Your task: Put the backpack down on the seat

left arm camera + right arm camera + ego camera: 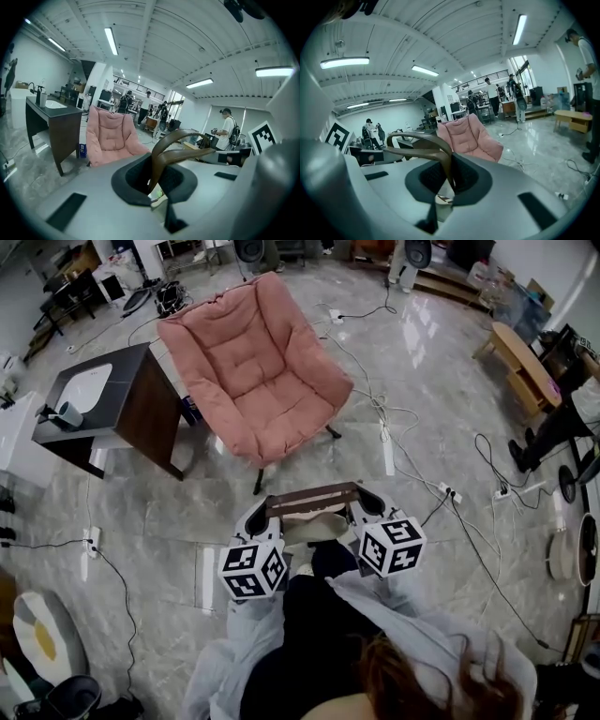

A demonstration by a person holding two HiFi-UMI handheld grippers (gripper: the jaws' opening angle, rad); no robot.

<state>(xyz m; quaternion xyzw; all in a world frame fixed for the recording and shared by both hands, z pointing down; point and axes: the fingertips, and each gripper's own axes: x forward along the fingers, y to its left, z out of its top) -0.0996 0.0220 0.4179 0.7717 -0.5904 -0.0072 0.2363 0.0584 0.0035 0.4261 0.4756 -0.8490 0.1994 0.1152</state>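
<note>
The backpack [307, 529] is held short of the chair [253, 371], its strap [312, 497] pinched by left gripper [255, 518] and right gripper [373, 509]; released early, it would be dropped short.

Backpack [312, 529]: I see only the brown strap [309, 497] and a pale sliver; body hidden beneath left tool [265, 514] and right tool [364, 505]. Background people [147, 99]: too small for me to tell.
</note>
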